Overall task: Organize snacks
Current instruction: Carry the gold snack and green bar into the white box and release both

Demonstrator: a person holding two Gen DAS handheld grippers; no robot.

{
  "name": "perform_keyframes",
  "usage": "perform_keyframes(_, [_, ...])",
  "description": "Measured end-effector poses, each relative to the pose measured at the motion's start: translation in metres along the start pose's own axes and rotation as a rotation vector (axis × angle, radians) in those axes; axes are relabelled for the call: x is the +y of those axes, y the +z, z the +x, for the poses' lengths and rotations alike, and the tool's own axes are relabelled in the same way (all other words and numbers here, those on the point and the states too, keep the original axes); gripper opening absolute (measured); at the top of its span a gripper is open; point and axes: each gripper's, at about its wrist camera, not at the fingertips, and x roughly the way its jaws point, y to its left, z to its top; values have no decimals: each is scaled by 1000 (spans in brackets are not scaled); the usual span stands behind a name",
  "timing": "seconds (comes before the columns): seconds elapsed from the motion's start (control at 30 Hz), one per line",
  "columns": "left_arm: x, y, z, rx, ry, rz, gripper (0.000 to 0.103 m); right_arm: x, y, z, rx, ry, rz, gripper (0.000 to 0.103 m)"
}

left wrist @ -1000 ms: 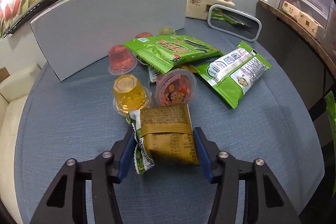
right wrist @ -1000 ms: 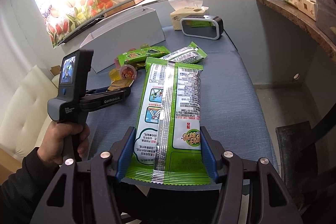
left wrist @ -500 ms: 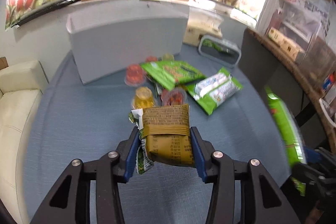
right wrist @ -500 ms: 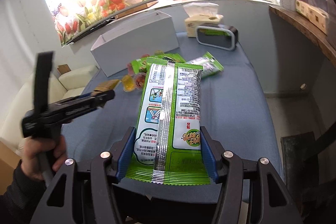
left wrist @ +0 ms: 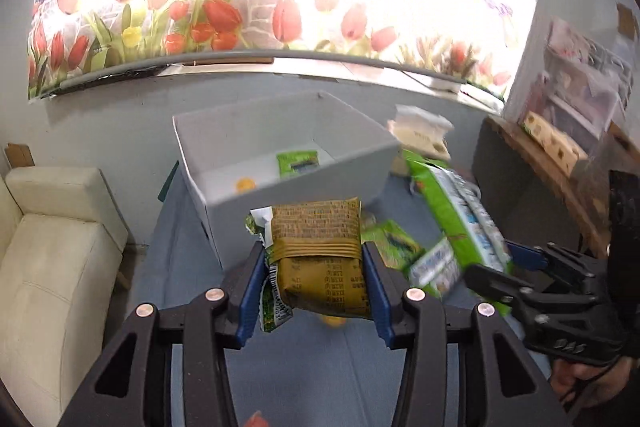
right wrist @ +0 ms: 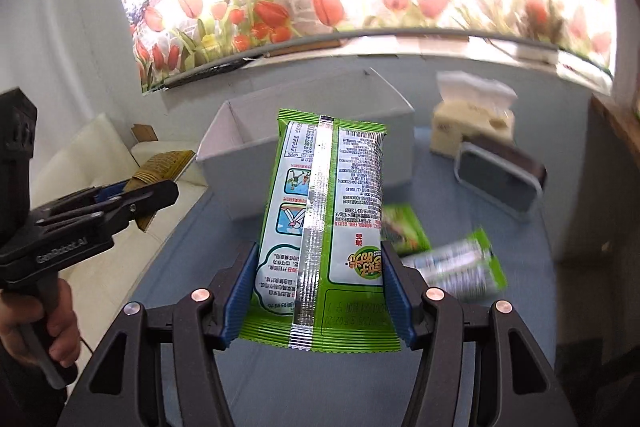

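My left gripper (left wrist: pixel 315 279) is shut on a brown-gold snack pack (left wrist: pixel 320 259) with a small green packet (left wrist: pixel 274 301) beside it, held in the air in front of the open grey box (left wrist: pixel 340 167). The box holds a green packet (left wrist: pixel 298 161) and a yellow jelly cup (left wrist: pixel 245 183). My right gripper (right wrist: pixel 318 291) is shut on a long green snack bag (right wrist: pixel 324 227), raised before the same box (right wrist: pixel 248 157). Green packets (right wrist: pixel 452 263) lie on the blue table.
A tissue box (right wrist: pixel 472 123) and a dark rounded case (right wrist: pixel 500 183) stand right of the grey box. A cream sofa (left wrist: pixel 48 259) is left of the table. A wooden shelf (left wrist: pixel 560 155) runs along the right.
Both grippers have lifted their snacks off the table and moved toward the grey box, whose open inside now shows.
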Motion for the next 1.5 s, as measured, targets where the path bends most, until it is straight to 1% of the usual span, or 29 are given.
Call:
perform_keyframes(0.07, [6,18,6,-8,3,3,51,3,22,15,-2,0,-20,63])
perform_keyframes(0.13, [13,38,13,-27,11,9,51,4,46,30,1,8,-13,63])
perform_keyframes(0.27, [34,78,30,-38,10,-18,51,6,92,63,5,-21,-38,63])
perform_keyframes(0.37, [50,106,49,-28,31,-24,51,11,125,90,13,-46,-72,63])
perform_keyframes(0.4, [56,114,57,-17,24,-27,51,11,133,97,14,-49,-78,63])
perform_keyframes(0.53, [73,134,83,13,15,-44,51,15,162,129,23,-20,-103,64])
perform_keyframes(0.6, [77,140,95,25,11,-43,51,16,171,141,36,-53,-120,64])
perform_keyframes(0.63, [78,142,100,31,12,-41,51,16,174,146,42,-56,-124,64])
perform_keyframes(0.73, [81,144,112,45,15,-49,51,11,178,159,58,-39,-106,66])
perform_keyframes(0.77, [82,144,116,55,12,-52,54,11,179,162,63,-39,-106,67])
perform_keyframes(0.8, [83,144,120,62,8,-52,63,10,179,166,70,-42,-109,72])
perform_keyframes(0.83, [84,144,124,66,8,-51,69,9,179,170,78,-49,-115,76])
perform_keyframes(0.87, [85,143,125,70,7,-52,83,8,178,174,84,-68,-119,78])
perform_keyframes(0.9, [87,142,127,69,1,-56,99,6,176,178,94,-94,-119,87])
perform_keyframes(0.93, [89,141,127,68,-10,-63,103,4,174,180,97,-101,-119,91])
perform_keyframes(0.97, [91,139,126,62,-10,-68,103,2,172,180,94,-92,-119,91])
perform_keyframes(1.03, [93,137,125,63,25,-60,103,-3,166,182,101,-78,-109,91])
perform_keyframes(1.1, [94,135,124,73,29,-51,103,-7,161,183,114,-81,-95,91])
perform_keyframes(1.17, [92,133,120,69,55,-30,103,-9,157,180,110,-88,-90,91])
perform_keyframes(1.37, [80,128,105,48,70,4,103,-16,146,166,108,-84,-57,91])
perform_keyframes(1.5, [67,123,91,38,71,24,103,-18,137,149,101,-74,-29,91])
